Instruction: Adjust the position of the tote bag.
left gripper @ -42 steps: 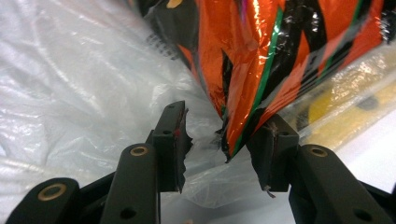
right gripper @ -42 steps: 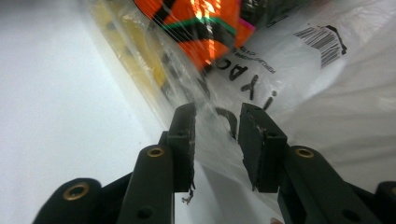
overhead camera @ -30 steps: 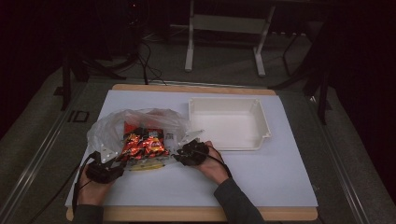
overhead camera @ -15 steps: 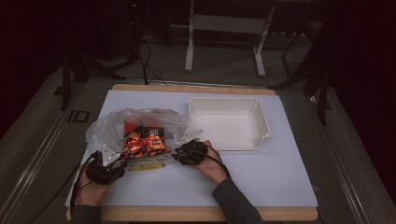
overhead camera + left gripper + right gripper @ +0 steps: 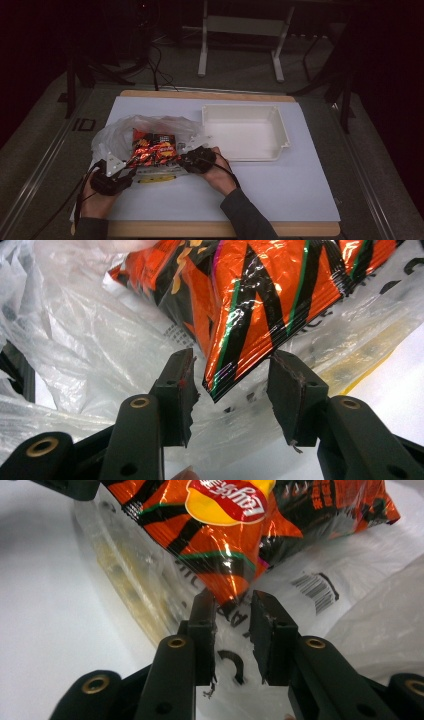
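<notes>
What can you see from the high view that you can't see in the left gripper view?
The high view takes in the white tray, the table, both hands and the right gripper. The left gripper view gives a close look at the left gripper, jaws standing open around a corner of the bag without pressing it. Both share the orange chip bag and the clear plastic bag.

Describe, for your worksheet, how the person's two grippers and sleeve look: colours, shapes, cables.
Both the left gripper and the right gripper are black, each topped by a grey three-cornered plate, with a thin black cable trailing back. Their flat black jaws have worn, ragged pads and brass-ringed holes in the links. The right arm wears a dark grey sleeve.
</notes>
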`<state>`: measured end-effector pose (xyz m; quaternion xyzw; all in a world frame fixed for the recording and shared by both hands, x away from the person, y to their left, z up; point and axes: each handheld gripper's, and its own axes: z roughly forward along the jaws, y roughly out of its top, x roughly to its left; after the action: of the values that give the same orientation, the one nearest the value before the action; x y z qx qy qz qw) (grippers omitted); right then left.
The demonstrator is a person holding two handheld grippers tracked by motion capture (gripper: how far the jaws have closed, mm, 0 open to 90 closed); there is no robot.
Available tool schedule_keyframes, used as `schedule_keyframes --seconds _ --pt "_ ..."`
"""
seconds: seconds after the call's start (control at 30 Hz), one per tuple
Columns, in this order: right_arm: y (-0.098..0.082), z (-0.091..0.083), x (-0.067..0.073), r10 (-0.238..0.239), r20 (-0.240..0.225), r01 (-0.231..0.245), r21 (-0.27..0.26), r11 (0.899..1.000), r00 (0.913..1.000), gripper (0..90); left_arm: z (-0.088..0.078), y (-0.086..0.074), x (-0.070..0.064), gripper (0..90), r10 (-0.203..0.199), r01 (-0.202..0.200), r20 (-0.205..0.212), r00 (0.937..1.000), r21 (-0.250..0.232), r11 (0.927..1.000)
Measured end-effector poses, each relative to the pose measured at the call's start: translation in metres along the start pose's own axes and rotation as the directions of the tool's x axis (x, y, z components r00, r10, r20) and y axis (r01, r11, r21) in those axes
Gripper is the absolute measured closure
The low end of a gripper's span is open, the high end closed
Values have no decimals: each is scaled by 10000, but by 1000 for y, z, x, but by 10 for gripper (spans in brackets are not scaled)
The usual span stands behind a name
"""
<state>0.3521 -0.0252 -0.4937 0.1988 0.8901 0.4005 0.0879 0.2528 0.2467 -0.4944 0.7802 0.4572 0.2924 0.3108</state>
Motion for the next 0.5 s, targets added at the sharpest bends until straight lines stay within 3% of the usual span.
schedule_keyframes --seconds 0.27,0.5 --pt "5 -2 -1 215 99 -212 -267 9994 9997 742 -1 7 7 540 110 -101 316 9994 -273 9996" --pt "6 -3 -5 327 55 -325 -379 9988 9995 743 7 16 8 527 666 -649 493 9966 -364 9972"
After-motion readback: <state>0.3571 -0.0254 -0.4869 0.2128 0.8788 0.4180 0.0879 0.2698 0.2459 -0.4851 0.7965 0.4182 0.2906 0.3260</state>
